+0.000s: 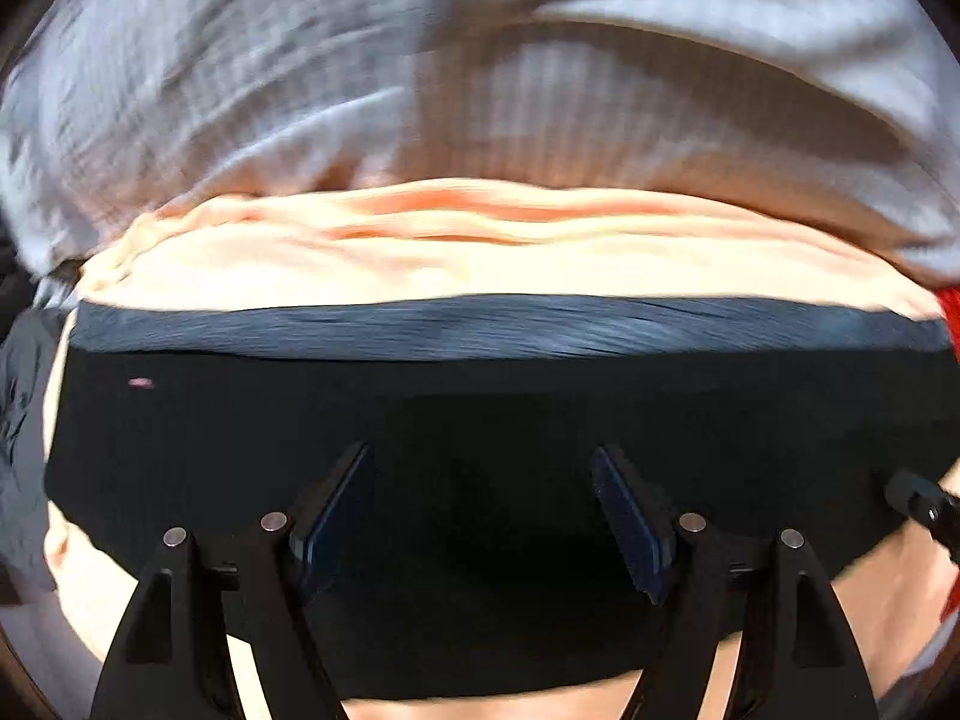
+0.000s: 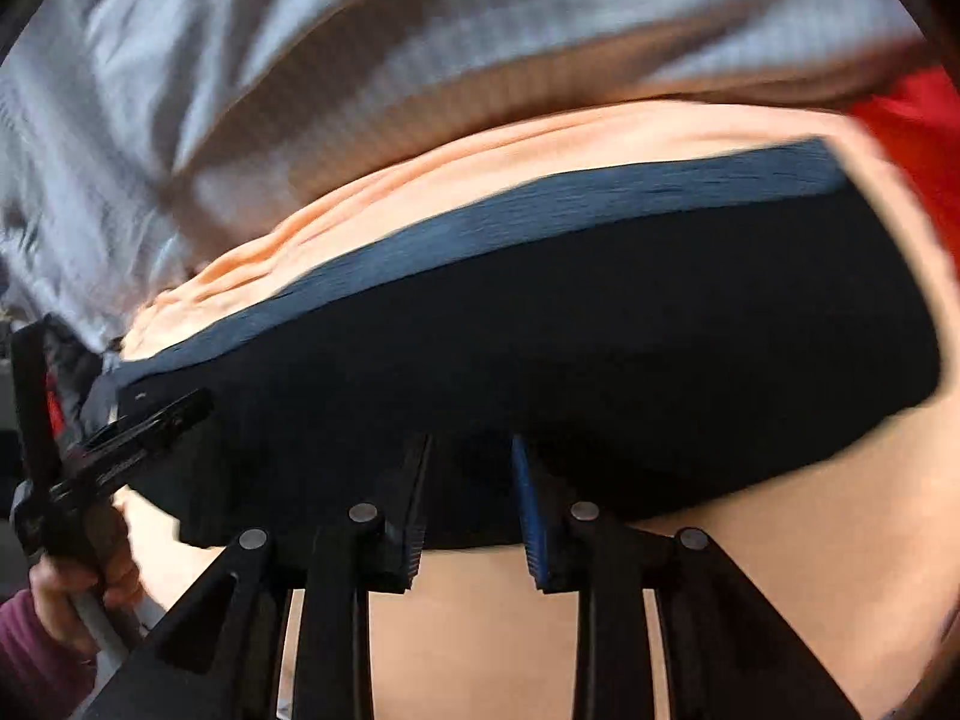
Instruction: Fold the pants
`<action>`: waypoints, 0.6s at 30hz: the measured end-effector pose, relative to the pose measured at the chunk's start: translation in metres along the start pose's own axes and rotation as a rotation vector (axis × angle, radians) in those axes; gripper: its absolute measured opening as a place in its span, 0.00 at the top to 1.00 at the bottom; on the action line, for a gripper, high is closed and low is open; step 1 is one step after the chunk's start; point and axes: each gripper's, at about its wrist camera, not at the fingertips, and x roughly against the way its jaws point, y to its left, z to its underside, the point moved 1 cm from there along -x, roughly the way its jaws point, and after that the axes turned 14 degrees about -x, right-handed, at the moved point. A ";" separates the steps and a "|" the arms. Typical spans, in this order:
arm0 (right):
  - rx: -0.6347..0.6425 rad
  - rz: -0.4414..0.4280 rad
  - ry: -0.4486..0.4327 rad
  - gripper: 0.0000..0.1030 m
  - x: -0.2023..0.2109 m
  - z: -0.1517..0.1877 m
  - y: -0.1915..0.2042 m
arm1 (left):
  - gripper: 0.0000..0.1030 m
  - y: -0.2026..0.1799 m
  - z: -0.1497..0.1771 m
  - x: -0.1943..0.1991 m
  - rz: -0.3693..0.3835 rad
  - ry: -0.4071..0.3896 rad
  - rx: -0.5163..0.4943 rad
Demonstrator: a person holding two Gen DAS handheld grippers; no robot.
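Pants: dark, folded flat on the peach sheet, ribbed waistband on the far edge.
Your left gripper: jaws spread wide over the pants, nothing held.
Your right gripper: jaws apart at the pants' near edge.
Behind: grey blanket.

Black claw, blue pads, silver screws; maroon sleeve.

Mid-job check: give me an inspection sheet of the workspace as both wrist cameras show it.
Surface: peach sheet, wrinkled.
Job's things: dark pants, folded flat; ribbed waistband on the far edge.
Clutter: grey fabric bunched behind; red cloth to the right.
Grippers: left gripper open over the pants; right gripper open at their near edge.
Cables: nothing seen.
Surroundings: blurred, cannot tell.
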 end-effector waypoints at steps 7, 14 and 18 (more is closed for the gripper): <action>0.052 -0.020 0.032 0.71 -0.070 0.006 0.092 | 0.27 0.084 0.005 -0.053 0.001 0.038 0.105; 0.044 0.007 -0.014 0.72 -0.079 0.017 0.087 | 0.27 0.119 -0.031 -0.056 0.004 -0.063 0.050; 0.068 0.058 -0.017 0.72 -0.085 0.020 0.098 | 0.27 0.162 -0.032 -0.060 -0.066 -0.045 0.086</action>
